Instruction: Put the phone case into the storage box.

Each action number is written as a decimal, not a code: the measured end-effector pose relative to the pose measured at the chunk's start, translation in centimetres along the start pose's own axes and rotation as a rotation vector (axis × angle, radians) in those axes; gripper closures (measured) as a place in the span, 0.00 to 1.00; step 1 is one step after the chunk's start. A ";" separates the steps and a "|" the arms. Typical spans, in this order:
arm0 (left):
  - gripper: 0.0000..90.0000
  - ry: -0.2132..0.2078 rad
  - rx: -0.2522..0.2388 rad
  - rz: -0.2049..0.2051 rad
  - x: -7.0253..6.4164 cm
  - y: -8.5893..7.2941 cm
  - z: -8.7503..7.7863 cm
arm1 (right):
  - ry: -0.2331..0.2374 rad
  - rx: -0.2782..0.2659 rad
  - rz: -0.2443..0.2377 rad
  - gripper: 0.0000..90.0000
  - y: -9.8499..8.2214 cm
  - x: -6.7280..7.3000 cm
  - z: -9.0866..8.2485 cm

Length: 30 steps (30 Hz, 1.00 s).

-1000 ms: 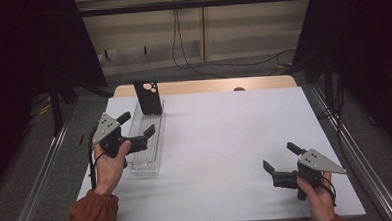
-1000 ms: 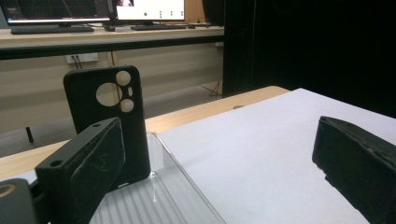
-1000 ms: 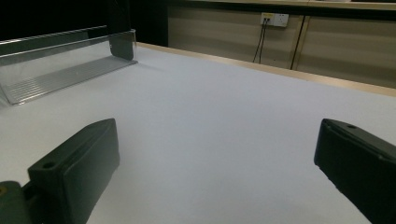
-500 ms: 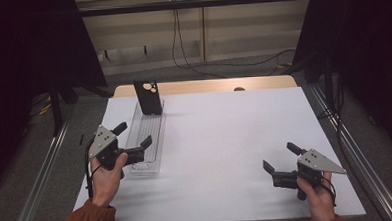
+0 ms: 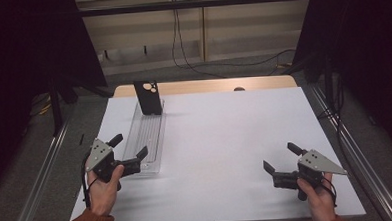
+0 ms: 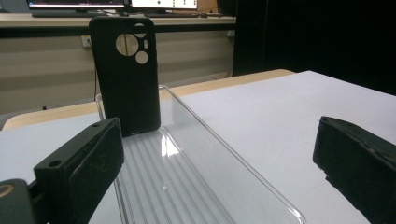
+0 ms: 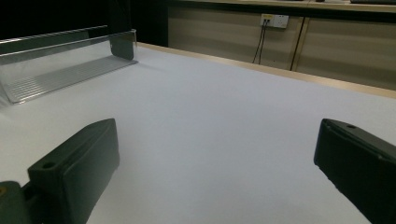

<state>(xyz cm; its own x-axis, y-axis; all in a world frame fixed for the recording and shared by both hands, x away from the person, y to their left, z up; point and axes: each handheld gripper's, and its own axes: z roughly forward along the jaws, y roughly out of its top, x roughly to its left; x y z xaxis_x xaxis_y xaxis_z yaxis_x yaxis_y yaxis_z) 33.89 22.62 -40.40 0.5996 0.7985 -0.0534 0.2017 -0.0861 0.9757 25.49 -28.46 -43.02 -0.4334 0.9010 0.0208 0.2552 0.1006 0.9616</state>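
Observation:
A black phone case (image 5: 148, 97) stands upright at the far end of a long clear ribbed tray (image 5: 147, 137) on the left half of the white table. My left gripper (image 5: 130, 146) is held open at the tray's near end, with its jaws on either side of that end and nothing between them. In the left gripper view the phone case (image 6: 126, 70) rises beyond the tray (image 6: 187, 177), and the left gripper (image 6: 219, 156) is wide open. My right gripper (image 5: 278, 157) rests open and empty near the front right. In the right gripper view it (image 7: 215, 158) looks toward the tray (image 7: 60, 70).
The white table (image 5: 225, 139) has a wooden strip (image 5: 208, 85) along its far edge. Metal rails (image 5: 41, 172) run along both sides below the table. Cables (image 5: 191, 50) hang at the back wall, with dark curtains on both sides.
My left gripper has drawn back along the tray toward the near edge of the table, still open. The right gripper has not moved.

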 end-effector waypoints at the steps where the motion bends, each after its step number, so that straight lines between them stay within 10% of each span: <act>1: 0.02 0.003 0.002 -0.002 0.0 -0.1 -0.1 | 0.000 -0.001 -0.001 0.00 0.0 0.0 0.0; 30: 0.03 0.106 0.031 -0.036 0.0 -2.5 -4.1 | -0.016 0.004 0.004 0.00 -0.3 -0.1 -0.6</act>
<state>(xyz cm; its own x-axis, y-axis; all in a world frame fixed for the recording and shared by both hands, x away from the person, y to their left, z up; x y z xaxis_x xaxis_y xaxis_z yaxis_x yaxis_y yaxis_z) 30.19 25.23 -41.93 0.5067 0.8598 -0.0638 0.2463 -0.0735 0.9664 24.92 -28.85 -43.18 -0.4184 0.9081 0.0202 0.2604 0.0986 0.9605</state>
